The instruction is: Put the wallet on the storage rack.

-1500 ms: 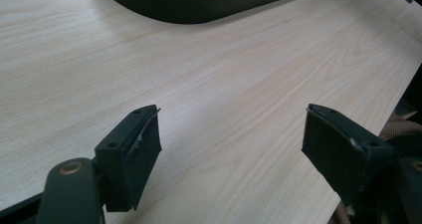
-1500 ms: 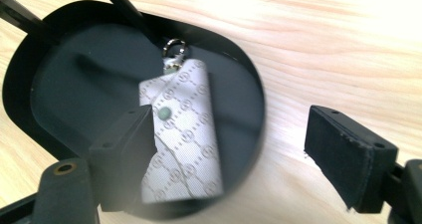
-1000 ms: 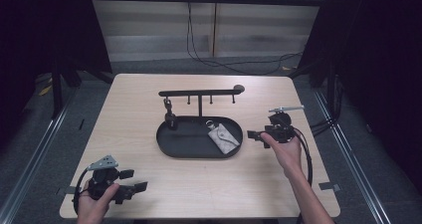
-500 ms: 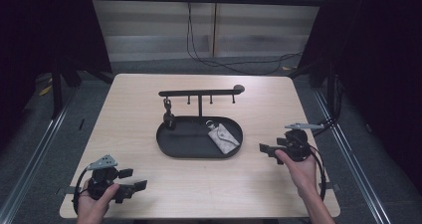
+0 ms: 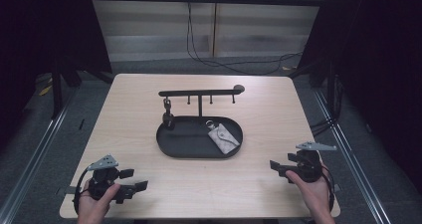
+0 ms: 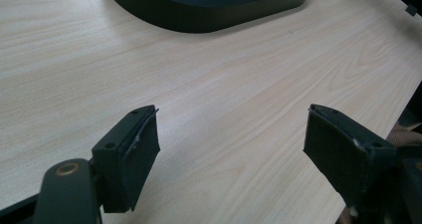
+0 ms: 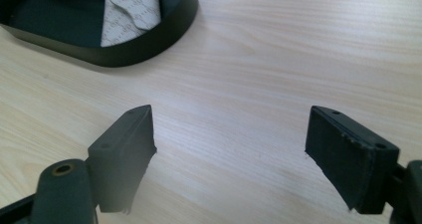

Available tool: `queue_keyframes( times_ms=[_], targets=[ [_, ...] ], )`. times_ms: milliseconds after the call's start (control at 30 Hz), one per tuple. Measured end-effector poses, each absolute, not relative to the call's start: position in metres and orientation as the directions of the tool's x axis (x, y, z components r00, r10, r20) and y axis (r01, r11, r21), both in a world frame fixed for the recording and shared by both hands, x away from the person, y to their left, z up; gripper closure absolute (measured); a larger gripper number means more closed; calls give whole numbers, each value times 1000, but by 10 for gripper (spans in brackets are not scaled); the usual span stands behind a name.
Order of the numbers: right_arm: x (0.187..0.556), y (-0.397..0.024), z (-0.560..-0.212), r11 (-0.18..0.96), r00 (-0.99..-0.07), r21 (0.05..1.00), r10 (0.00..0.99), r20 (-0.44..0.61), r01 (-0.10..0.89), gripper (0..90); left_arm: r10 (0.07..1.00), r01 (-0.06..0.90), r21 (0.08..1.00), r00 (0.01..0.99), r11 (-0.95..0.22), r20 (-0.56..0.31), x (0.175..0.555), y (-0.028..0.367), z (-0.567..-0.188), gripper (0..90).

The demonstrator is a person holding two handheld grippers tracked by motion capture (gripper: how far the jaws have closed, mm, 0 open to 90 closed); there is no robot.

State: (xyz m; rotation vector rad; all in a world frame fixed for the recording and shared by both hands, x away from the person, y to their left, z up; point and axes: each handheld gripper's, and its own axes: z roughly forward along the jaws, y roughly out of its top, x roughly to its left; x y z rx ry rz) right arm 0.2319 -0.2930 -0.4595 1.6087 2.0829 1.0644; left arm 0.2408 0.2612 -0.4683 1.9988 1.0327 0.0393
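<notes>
One tray [image 5: 169, 145] holds one pouch [image 5: 223, 138]; two grippers flank it.

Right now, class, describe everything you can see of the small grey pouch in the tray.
The small grey pouch lies flat in the right half of the black oval tray, turned at a slant. It looks like patterned fabric, with a flap closed by a snap and a metal ring at its far end. It rests on the tray floor; neither claw touches it.

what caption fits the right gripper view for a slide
Right gripper, jaws wide open, low over the wooden table, facing the black tray holding a grey pouch.
</notes>
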Motion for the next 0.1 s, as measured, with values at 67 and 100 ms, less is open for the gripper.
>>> queue_keyframes(
  times_ms=[67,100],
  targets=[
    [231,-297,-467,91,-319,704,926,200,705,189,673,651,704,658,-284,-337,241,262,-468,214],
    [231,-298,-471,95,-312,691,929,197,717,187,672,650,707,658,-278,-341,241,262,-468,213]
  ],
)
